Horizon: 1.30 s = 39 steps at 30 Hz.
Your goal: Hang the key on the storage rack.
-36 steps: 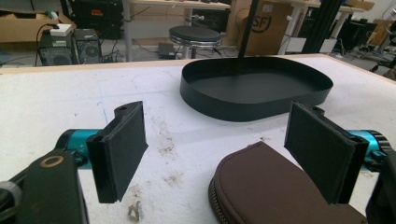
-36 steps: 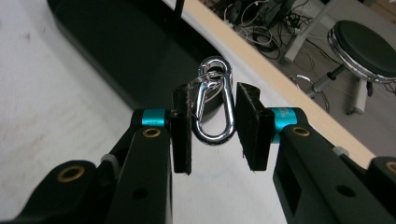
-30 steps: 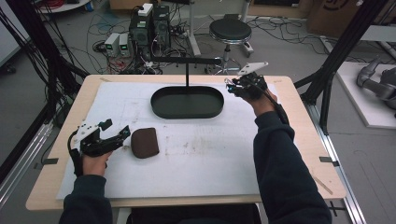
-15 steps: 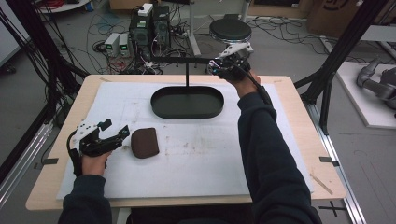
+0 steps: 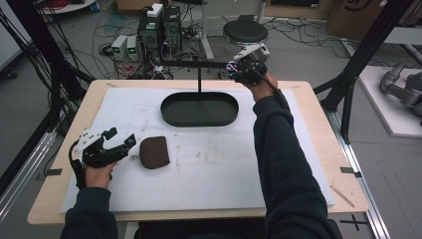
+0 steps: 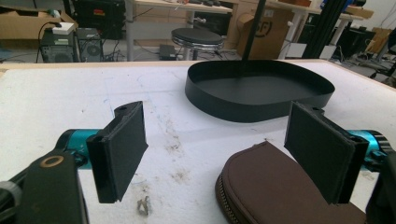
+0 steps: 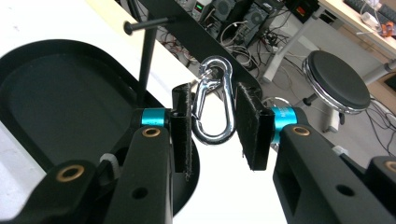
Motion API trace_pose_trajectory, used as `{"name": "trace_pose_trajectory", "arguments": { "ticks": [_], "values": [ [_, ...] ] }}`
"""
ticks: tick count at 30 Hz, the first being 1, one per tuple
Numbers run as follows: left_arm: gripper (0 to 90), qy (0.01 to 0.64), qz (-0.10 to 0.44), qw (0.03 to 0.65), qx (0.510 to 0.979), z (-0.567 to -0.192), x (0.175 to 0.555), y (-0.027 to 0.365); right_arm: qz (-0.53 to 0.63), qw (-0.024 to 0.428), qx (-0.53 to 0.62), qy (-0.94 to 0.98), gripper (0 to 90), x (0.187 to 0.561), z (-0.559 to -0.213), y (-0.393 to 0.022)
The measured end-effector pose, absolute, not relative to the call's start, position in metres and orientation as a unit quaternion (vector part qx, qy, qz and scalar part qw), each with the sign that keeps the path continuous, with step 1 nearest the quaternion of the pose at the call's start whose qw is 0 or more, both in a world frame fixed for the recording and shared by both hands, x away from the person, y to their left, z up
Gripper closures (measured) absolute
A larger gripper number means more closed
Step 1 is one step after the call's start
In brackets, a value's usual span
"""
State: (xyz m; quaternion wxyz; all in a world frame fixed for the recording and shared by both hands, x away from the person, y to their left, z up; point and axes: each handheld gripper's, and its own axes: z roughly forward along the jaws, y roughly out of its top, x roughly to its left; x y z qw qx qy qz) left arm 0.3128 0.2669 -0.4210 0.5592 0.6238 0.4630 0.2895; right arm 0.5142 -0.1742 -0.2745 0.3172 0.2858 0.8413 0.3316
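The right gripper (image 7: 215, 123) was up at the far side of the table, jaws narrowed on a silver carabiner (image 7: 212, 100) hanging from the stand's black crossbar (image 5: 191, 63), above the black oval tray (image 5: 199, 109). The left gripper (image 6: 219, 144) rested near left w/ jaws wide, nothing held, just beside a brown zip pouch (image 6: 275, 191). No readable writing on carabiner or pouch.

A shiny silver carabiner (image 7: 213, 100) is hanging upright between the right gripper (image 7: 215, 122) pads, its top clipped at the black crossbar (image 7: 196, 35) above. A brown zipped pouch (image 6: 275, 191) is lying flat just beside the left gripper (image 6: 224, 147), partly under one pad.
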Motion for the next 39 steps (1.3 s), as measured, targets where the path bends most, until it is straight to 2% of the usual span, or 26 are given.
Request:
{"name": "trace_pose_trajectory", "arguments": {
  "ticks": [13,39],
  "values": [
    [20.5,0.462,0.289,0.560,0.624,-0.421,0.313,0.267,0.305,0.352,0.272,0.842,69.1,0.514,-0.283,-0.172],
    [20.6,0.460,0.288,0.559,0.626,-0.421,0.313,0.266,0.310,0.368,0.256,0.838,69.1,0.501,-0.290,-0.178]
  ]
}}
